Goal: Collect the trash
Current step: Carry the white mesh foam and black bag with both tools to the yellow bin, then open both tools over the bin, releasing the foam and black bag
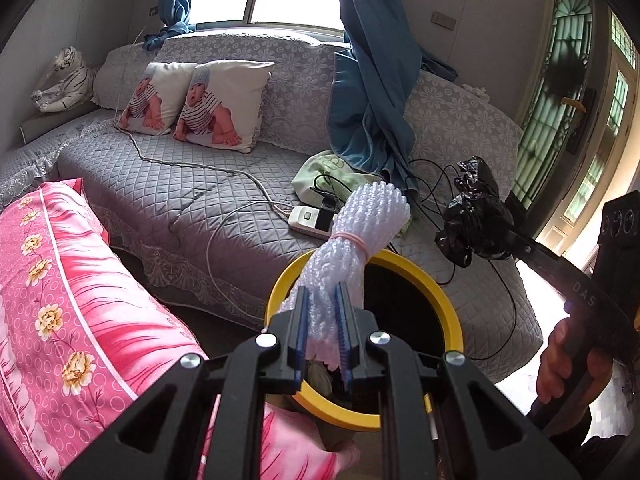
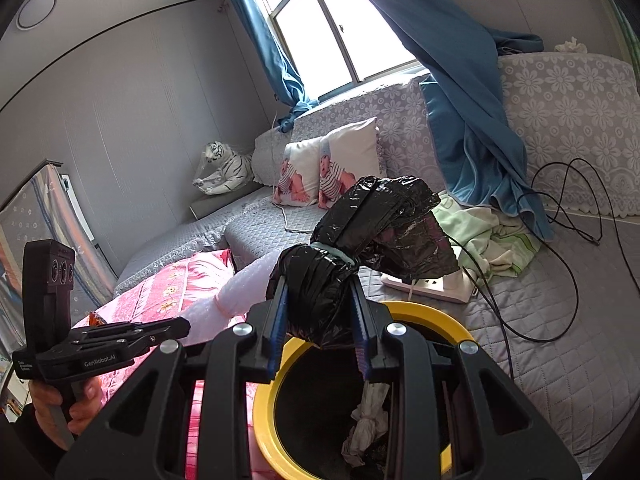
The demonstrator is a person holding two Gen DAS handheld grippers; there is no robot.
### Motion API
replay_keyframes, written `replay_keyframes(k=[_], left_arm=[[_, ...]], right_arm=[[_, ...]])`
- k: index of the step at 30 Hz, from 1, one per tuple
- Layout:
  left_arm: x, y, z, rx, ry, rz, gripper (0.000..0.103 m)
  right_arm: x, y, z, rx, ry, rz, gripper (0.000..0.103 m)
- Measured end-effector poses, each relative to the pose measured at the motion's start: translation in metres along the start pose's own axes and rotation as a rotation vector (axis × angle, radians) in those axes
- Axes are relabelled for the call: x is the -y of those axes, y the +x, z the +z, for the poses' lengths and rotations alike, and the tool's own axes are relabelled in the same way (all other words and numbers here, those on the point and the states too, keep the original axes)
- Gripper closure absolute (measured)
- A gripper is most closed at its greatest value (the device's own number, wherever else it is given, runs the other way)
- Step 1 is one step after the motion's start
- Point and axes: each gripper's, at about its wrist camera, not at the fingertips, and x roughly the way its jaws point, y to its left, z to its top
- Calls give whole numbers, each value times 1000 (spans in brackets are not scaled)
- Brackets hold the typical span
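My left gripper (image 1: 325, 300) is shut on a bundle of white foam netting (image 1: 360, 232) tied with a pink rubber band, held over the near-left rim of a yellow-rimmed bin (image 1: 448, 304). My right gripper (image 2: 320, 300) is shut on a roll of black plastic bags (image 2: 372, 232) bound with a pale band, above the same bin (image 2: 440, 316). In the left wrist view the black roll (image 1: 476, 216) hangs beyond the bin's right side. Crumpled white paper (image 2: 370, 416) lies inside the bin. The white netting (image 2: 240, 292) shows to the left in the right wrist view.
A grey quilted sofa (image 1: 192, 200) stands behind the bin, with two cushions (image 1: 200, 104), a white power strip (image 1: 308, 220), black cables (image 2: 560, 240), a green cloth (image 2: 488, 232) and a blue curtain (image 1: 376, 80). A pink floral quilt (image 1: 60, 280) lies left of the bin.
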Motion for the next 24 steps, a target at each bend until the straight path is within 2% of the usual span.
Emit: replay_keyframes(k=[11, 19, 24], left_arm=[[8, 46, -3, -98, -16, 17, 91], [15, 68, -4, -147, -25, 22, 90], [14, 74, -5, -163, -36, 7, 90]], right_arm=[[18, 20, -10, -66, 46, -60, 76], [31, 34, -18, -134, 102, -57, 75], [37, 38, -19, -145, 119, -57, 75]])
